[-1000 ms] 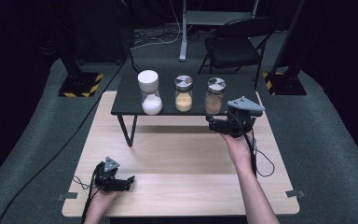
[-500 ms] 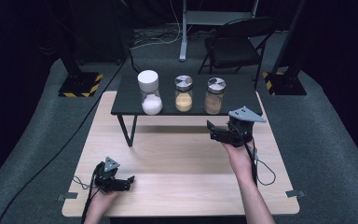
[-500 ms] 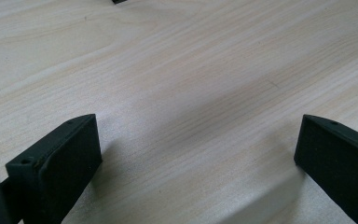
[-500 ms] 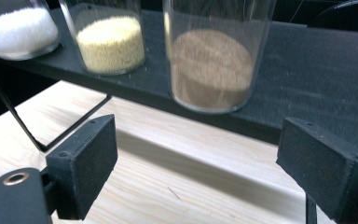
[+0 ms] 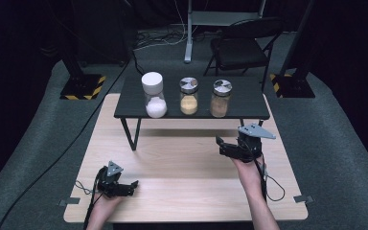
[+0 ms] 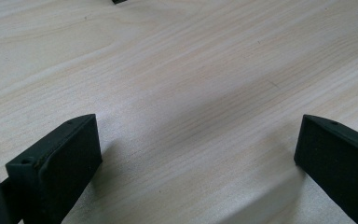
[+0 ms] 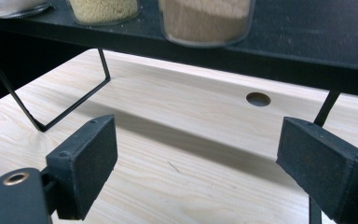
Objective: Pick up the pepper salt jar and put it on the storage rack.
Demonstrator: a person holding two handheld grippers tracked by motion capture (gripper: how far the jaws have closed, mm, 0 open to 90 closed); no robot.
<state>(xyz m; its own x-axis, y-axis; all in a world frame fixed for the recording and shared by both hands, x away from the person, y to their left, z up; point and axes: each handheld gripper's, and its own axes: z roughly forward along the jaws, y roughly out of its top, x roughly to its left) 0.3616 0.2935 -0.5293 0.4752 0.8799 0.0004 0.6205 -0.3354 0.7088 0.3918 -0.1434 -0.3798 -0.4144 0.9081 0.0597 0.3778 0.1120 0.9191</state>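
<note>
Three jars stand in a row on a black raised shelf [image 5: 239, 103]: a white-lidded jar of white powder [image 5: 153, 95], a silver-lidded jar of yellow grains [image 5: 189, 96] and a silver-lidded jar of brown powder [image 5: 220, 98]. My right gripper [image 5: 220, 145] hovers over the wooden table in front of the shelf's right end, below the brown jar [image 7: 205, 21]. It is open, with nothing between its jaws [image 7: 196, 172]. My left gripper [image 5: 133, 185] rests low at the table's near left. It is open over bare wood [image 6: 198, 154].
The shelf's thin black wire legs [image 7: 51, 112] stand on the wooden table [image 5: 187, 163], which has a round hole [image 7: 258, 99] under the shelf's right end. A cable [image 5: 273, 189] trails from the right gripper. A folding chair [image 5: 242, 45] stands behind the table.
My right gripper has come down and back toward the person, away from the shelf edge near the brown jar. The left gripper has stayed put.
</note>
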